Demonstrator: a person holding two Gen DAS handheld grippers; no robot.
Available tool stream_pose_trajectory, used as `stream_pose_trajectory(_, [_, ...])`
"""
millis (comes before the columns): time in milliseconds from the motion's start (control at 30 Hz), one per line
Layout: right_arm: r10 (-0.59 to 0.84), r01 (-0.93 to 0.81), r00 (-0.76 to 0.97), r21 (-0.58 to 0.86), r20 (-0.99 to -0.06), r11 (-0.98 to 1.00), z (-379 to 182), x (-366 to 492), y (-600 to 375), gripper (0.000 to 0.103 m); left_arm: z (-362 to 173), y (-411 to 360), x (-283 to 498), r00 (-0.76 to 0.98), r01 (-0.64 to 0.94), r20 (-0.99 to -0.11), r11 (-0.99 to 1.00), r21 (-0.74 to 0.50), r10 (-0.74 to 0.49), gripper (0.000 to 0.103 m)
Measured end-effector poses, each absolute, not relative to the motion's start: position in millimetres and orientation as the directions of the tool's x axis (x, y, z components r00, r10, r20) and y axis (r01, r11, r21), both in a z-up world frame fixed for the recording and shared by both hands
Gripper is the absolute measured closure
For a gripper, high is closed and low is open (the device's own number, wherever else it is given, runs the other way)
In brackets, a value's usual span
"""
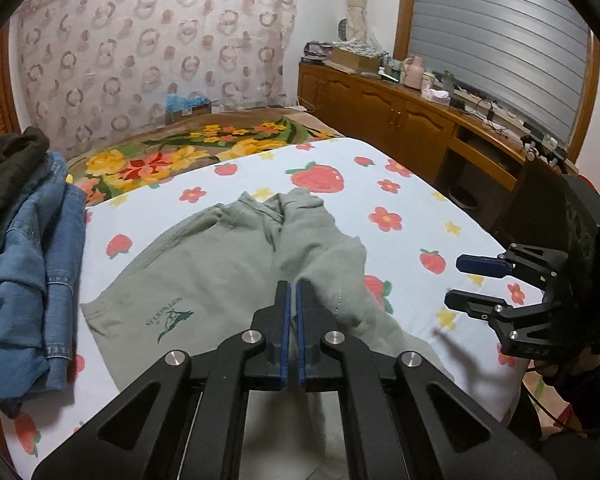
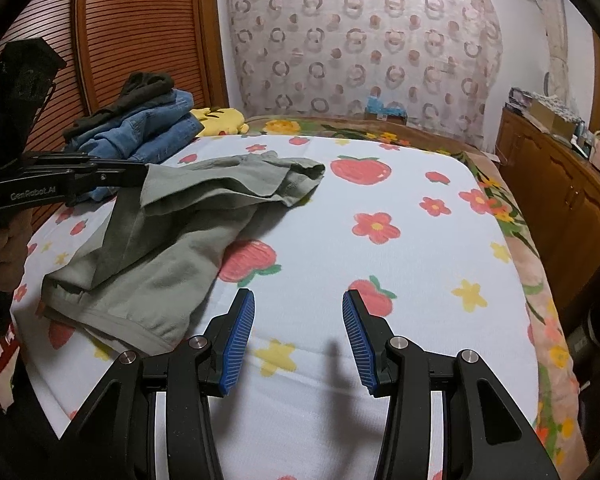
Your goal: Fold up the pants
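Observation:
Grey-green pants with a dark green logo lie crumpled on the strawberry-print sheet. My left gripper is shut on a fold of the pants' cloth near their right side. In the right wrist view the left gripper holds that edge lifted above the rest of the pants, which drape down from it to the sheet. My right gripper stands open over bare sheet to the right of the pants, with nothing between its blue pads. It also shows at the right in the left wrist view, as the right gripper.
A pile of denim and dark clothes sits at the bed's left side, with a yellow item behind it. A floral blanket covers the far end. A cluttered wooden cabinet runs along the right.

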State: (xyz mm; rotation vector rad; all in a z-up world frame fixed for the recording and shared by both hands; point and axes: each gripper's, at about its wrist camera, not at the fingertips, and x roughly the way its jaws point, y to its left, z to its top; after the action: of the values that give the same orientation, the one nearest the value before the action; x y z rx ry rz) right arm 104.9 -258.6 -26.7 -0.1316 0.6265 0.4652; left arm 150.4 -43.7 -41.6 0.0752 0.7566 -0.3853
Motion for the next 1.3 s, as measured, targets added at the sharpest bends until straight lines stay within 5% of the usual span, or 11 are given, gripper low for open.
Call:
stream_pose_trajectory(567, [0.404,-0.484,0.700,0.025,-0.589,0.875,-27,111,-250,0.055,-18,57,171,0.771,0.100,-0.633,0.995,0.013,-0.069,0.100])
stream_pose_trajectory(800, [0.405,-0.494,0.690,0.020,-0.600,0.869,-27,115,-242,0.055,-36,71,165,0.736,0.075,-0.673,0.997,-0.016,-0.066,0.099])
stream_pose_trajectory(1300, [0.485,-0.568,0.646,0.052,-0.590,0.821,-25,97,-219,0.055,-54,50,116,0.730,0.156,-0.666,0.986,-0.058,-0.155,0.027])
